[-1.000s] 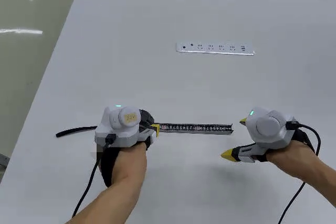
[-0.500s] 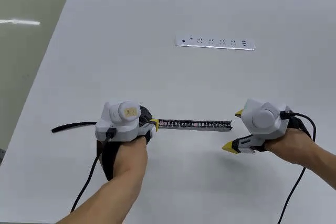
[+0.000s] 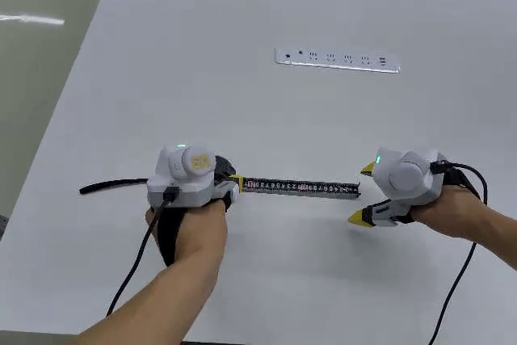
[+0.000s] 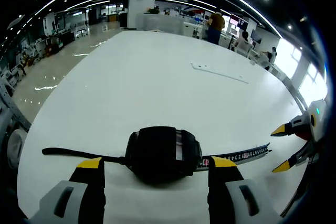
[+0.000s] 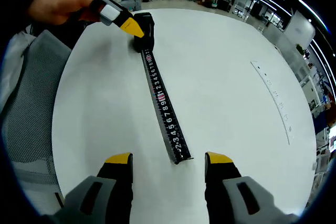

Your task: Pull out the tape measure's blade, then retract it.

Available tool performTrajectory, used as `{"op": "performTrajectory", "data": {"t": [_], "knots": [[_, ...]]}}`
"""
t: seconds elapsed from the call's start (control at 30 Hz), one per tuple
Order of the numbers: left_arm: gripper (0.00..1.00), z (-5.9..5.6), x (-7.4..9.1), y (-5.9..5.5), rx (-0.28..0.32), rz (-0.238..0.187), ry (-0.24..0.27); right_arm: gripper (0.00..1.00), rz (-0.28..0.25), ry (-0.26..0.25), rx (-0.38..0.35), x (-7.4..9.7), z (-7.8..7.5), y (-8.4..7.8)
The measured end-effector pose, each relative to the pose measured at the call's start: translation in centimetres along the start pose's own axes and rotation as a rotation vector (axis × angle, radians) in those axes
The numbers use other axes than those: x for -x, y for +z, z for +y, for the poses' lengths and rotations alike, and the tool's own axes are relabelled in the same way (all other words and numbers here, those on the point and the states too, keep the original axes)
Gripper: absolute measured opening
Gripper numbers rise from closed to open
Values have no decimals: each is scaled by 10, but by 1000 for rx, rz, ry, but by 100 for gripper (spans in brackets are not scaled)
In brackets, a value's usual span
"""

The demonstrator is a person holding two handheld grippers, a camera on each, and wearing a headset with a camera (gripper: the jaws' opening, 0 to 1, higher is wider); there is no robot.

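Note:
The black tape measure case [image 4: 163, 153] lies on the white table between the yellow tips of my left gripper [image 4: 156, 163], which is open, with a sliver of table showing on each side of the case. In the head view the left gripper [image 3: 230, 187] covers most of the case [image 3: 224, 172]. The blade [image 3: 299, 188] runs out flat to the right. Its hooked end [image 5: 178, 157] lies between the tips of my right gripper [image 5: 169, 158], which is open and not touching it. The right gripper [image 3: 363, 193] sits at the blade's end.
A white power strip [image 3: 337, 60] lies farther back on the table. The case's black strap [image 3: 113, 186] trails left toward the table's left edge. Cables hang from both grippers. People stand far off beyond the table [image 4: 157, 77].
The right gripper has shifted slightly away from me, so the blade's end now sits midway between its open tips. The blade and the left gripper have not moved.

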State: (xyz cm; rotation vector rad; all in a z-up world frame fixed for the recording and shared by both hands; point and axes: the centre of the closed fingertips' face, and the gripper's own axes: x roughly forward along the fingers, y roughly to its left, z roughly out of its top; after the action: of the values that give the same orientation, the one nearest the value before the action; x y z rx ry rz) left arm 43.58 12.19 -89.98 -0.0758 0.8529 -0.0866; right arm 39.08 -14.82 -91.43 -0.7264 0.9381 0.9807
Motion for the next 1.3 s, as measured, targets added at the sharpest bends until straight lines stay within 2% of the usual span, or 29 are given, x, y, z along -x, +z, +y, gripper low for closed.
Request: {"op": "performTrajectory", "data": {"t": [0.63, 1.03, 1.3], "knots": [[73, -3, -10, -1, 12, 13, -3, 48, 49, 69, 109, -17, -7, -11], [72, -2, -14, 2, 14, 12, -9, 44, 57, 98, 146, -22, -12, -11], [71, -4, -16, 1, 15, 13, -14, 38, 51, 126, 175, -23, -10, -11]]}}
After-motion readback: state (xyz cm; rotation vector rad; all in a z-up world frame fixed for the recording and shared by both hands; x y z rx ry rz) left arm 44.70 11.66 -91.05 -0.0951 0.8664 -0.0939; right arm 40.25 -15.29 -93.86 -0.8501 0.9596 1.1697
